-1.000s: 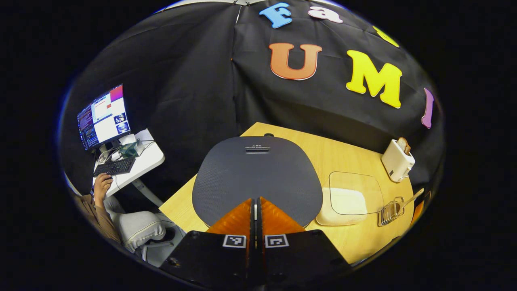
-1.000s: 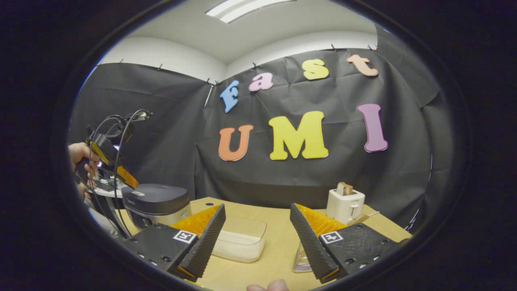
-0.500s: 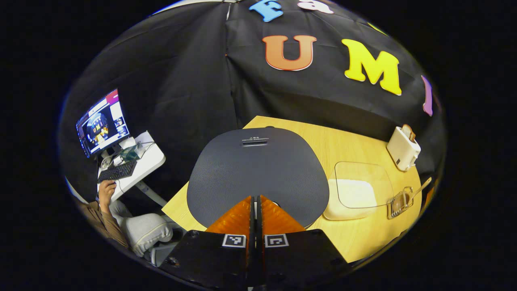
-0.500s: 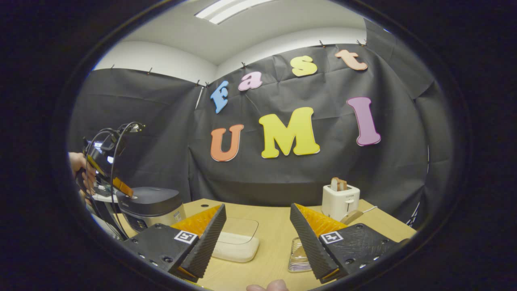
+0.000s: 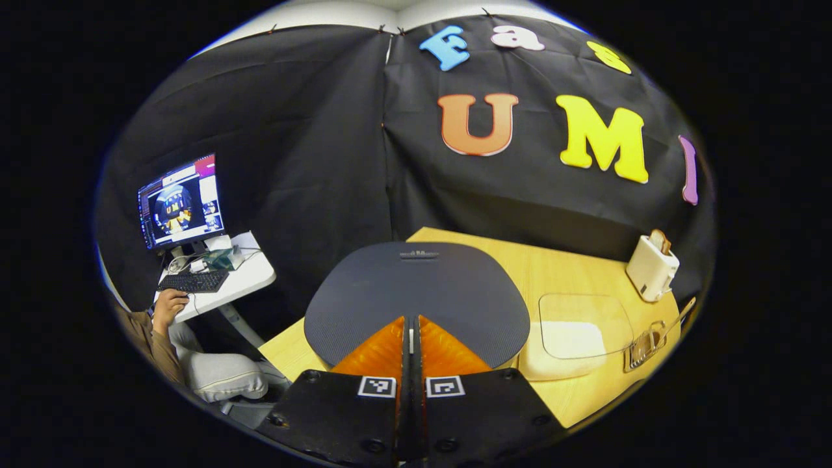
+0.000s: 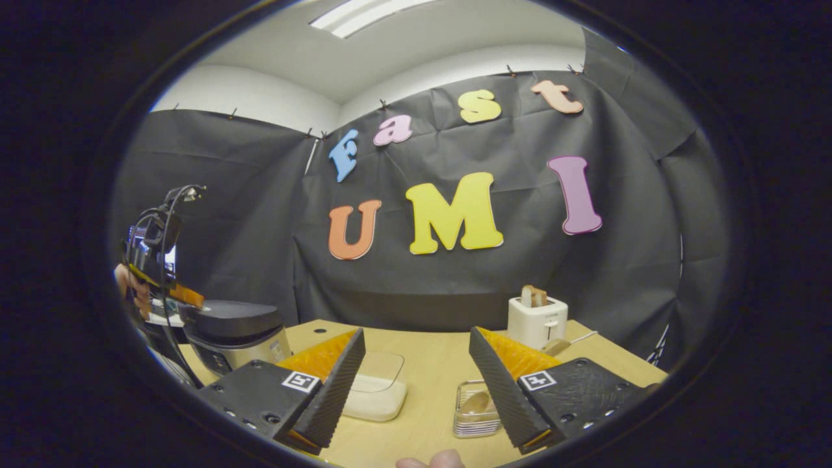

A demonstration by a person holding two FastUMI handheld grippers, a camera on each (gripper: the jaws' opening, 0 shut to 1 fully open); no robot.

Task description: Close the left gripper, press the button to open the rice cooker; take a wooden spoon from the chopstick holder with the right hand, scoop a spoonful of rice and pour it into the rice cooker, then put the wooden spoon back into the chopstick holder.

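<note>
Left claw (image 5: 411, 338): fingers pressed together with nothing between them; tips sit at the front edge of the cooker (image 5: 416, 296) lid, about where the button should be, though the button itself is hidden under them.

Cooker: at the desk's (image 5: 565, 260) left end, lid down; over the last second the lid looks flatter and the far rim has sunk in the left gripper view, so the claw seems to have tipped or drawn back a touch; no gap at the lid that I can see, so I'd judge the press not yet paid off.

Right claw (image 6: 416, 383): fingers wide apart, holding nothing; it has swung left over the last second, so the holder (image 6: 476, 409) now sits between the fingers, just ahead.

Spoon (image 5: 673, 318): standing tilted in the holder at the desk's right end, untouched.

Rice box (image 6: 377, 390): clear tub with rice, between cooker and holder.

Toaster (image 6: 536, 318): at the back, out of the way.

Meaning: opening is in hand; the right claw is lining up for the spoon.
</note>
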